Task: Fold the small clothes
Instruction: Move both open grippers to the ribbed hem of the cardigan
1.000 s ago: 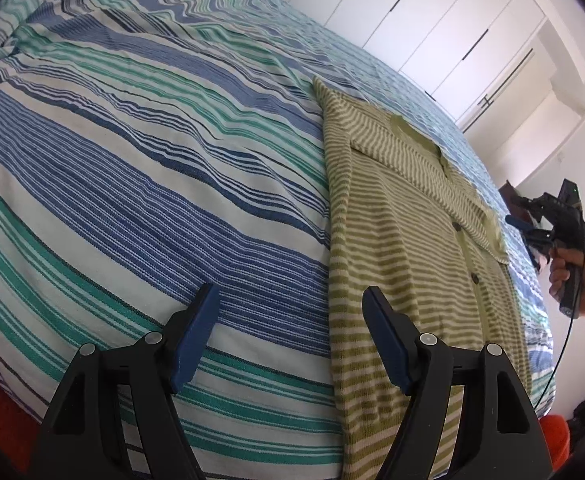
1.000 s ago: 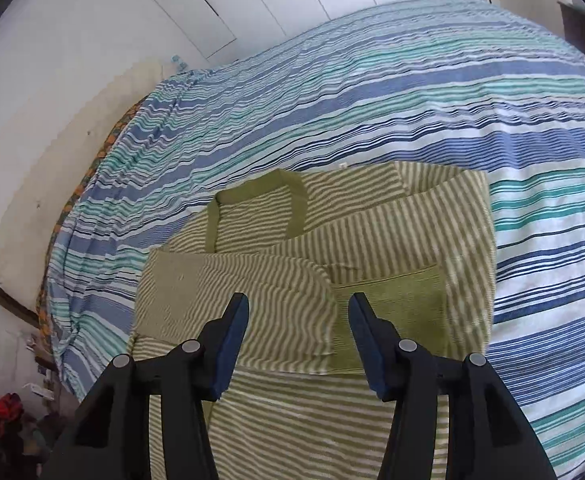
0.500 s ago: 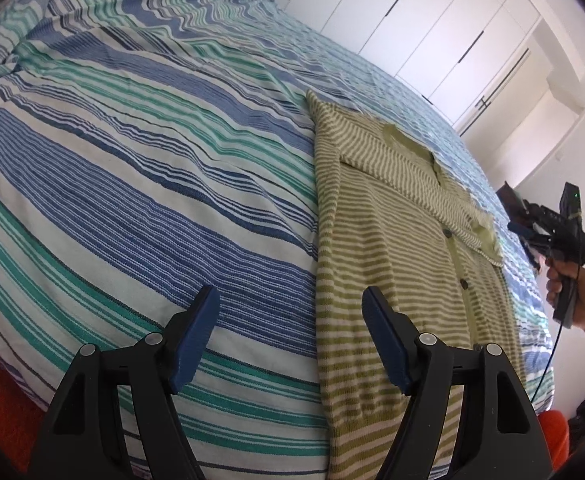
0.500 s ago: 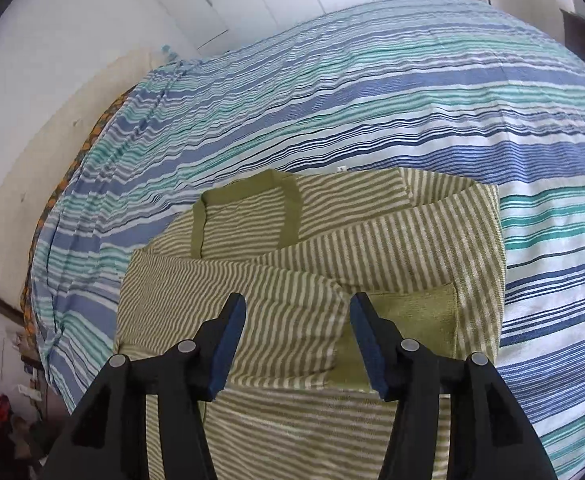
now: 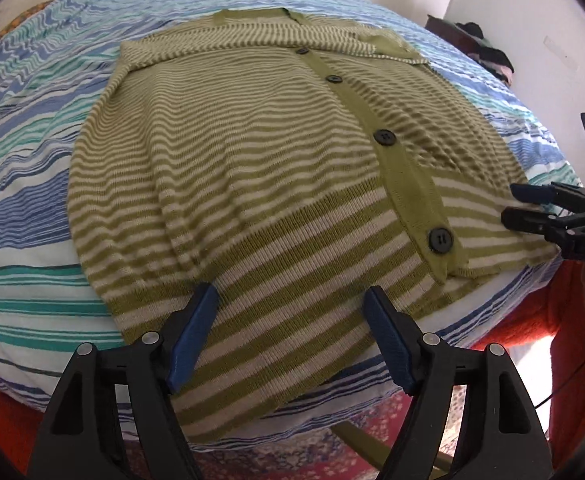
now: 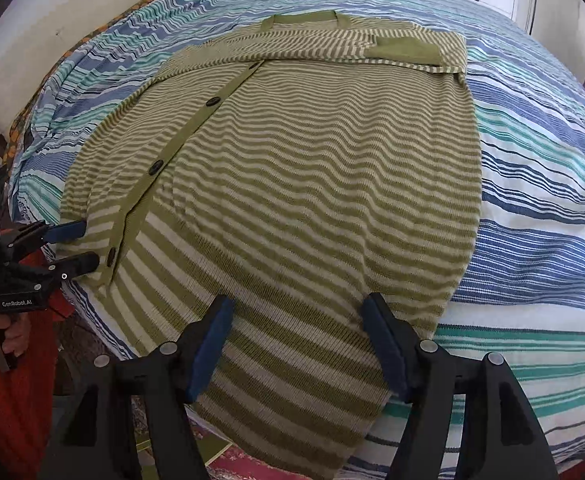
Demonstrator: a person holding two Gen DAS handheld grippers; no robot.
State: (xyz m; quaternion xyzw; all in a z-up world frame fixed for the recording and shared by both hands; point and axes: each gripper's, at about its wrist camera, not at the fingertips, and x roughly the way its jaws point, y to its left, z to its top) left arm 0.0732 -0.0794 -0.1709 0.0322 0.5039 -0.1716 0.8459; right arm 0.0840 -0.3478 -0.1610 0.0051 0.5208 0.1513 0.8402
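Pretty open over the bed [image 5: 28, 184], the striped cover is bare on both sides of the green cardigan [image 5: 252, 168] so there's room to slide in along either edge. The two grippers crowd the hem end, and dark clutter [image 5: 488, 54] sits by the far wall, well clear

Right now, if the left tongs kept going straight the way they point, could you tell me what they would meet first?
Most likely the hem end of the green striped cardigan lying on the bed. The left tongs stand open above it with nothing between; how far above is unclear.
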